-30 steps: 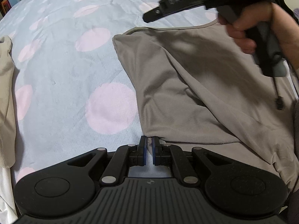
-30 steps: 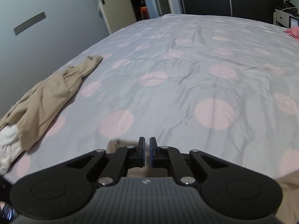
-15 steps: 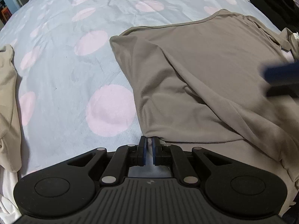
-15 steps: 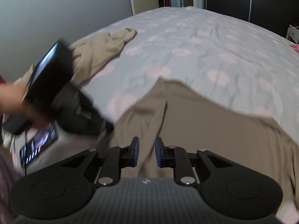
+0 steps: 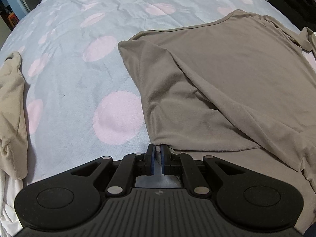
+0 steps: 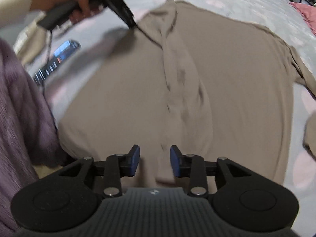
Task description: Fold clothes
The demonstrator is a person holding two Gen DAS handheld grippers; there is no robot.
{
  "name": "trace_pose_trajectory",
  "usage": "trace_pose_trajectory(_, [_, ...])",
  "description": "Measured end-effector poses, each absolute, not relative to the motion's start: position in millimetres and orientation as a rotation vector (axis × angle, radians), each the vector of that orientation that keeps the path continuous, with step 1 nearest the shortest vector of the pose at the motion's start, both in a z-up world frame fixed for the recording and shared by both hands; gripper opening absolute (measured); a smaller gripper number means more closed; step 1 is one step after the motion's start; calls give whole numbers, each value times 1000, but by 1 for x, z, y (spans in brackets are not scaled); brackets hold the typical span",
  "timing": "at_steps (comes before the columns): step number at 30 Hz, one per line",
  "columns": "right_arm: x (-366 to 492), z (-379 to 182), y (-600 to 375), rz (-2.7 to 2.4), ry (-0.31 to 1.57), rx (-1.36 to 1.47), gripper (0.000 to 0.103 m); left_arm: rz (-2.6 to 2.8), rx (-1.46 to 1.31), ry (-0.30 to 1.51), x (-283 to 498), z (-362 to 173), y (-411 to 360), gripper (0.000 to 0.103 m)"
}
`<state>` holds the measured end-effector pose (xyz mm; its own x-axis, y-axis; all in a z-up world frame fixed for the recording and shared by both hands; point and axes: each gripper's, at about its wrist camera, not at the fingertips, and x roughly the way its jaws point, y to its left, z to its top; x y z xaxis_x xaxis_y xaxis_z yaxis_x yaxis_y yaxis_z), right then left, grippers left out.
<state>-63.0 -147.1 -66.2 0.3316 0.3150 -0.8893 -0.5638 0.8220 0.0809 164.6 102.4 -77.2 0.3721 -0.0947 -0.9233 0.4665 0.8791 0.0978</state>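
The taupe shirt (image 5: 227, 83) lies spread on the dotted bedspread (image 5: 79, 75). The left gripper (image 5: 157, 156) pinches its near corner; the right gripper (image 6: 155, 160) hovers over it, jaws opening, empty.

Premises: a bedroom in a private home. A wide bed (image 5: 83, 90) fills both views, covered by a grey sheet printed with pink dots. Loose clothing lies on it: a taupe shirt (image 5: 227, 79) at centre, a beige garment (image 5: 10, 106) at 9 o'clock, dark clothes (image 5: 292, 2) at 1 o'clock. A doorway (image 5: 11, 9) shows at 10 o'clock.
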Motion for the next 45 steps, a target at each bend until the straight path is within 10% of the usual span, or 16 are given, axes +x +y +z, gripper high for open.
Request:
trace_pose_trajectory(5, [-68,-79,-161,522,1069,-270,2,-362,374,1127,163,-78,102,4])
trace_pose_trajectory(19, [-2,-39,-263,296,1026,-52,2,-360,374,1120,164,-80,102,4])
trace_pose_trajectory(37, [-49,-52,-221,536,934,-435,36,-344,358,1121,161,-81,99,4])
trace_pose_trajectory(45, [-57,-81,-201,601,931,-686,17,-349,348,1106,159,-81,102,4])
